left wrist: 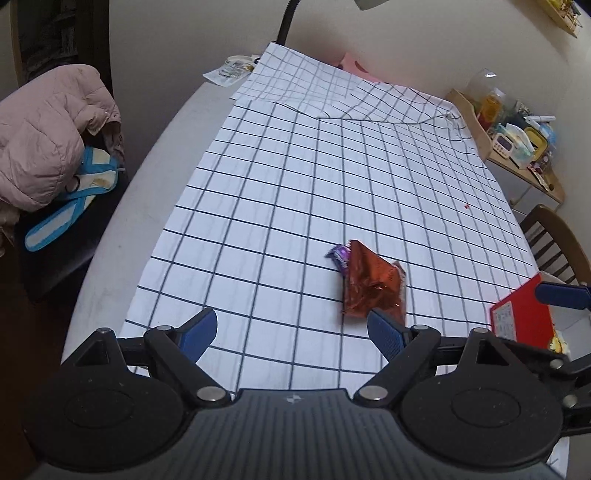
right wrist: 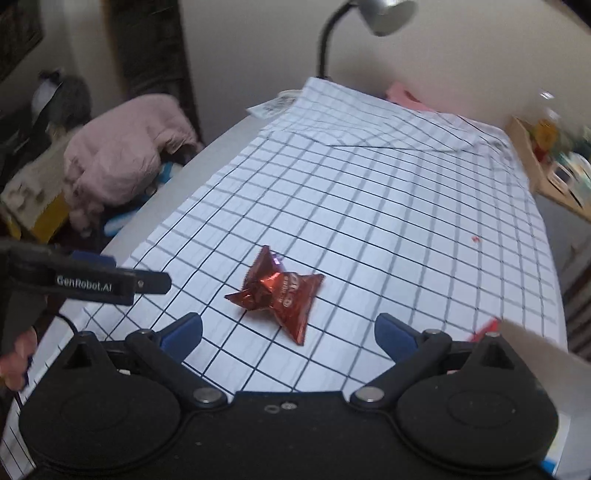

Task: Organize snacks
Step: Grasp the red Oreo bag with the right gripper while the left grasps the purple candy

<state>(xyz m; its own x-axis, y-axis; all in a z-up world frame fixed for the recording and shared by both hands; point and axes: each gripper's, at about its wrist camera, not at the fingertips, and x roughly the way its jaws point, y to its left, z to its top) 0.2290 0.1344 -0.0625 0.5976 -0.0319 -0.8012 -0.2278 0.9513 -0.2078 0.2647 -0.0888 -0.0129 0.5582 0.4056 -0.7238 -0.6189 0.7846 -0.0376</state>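
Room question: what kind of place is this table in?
Probably a room in someone's home. A checked cloth covers the table, a pink puffy jacket is heaped on a chair, and a desk lamp stands at the far end.

Your left wrist cam sits low over the near table edge, facing down the checked tablecloth (left wrist: 295, 177) toward the far wall. Your right wrist cam looks the same way from further right, equally close. Both share the red snack packet (left wrist: 373, 286) (right wrist: 277, 291), lower centre, and the lamp (right wrist: 369, 22) at top.
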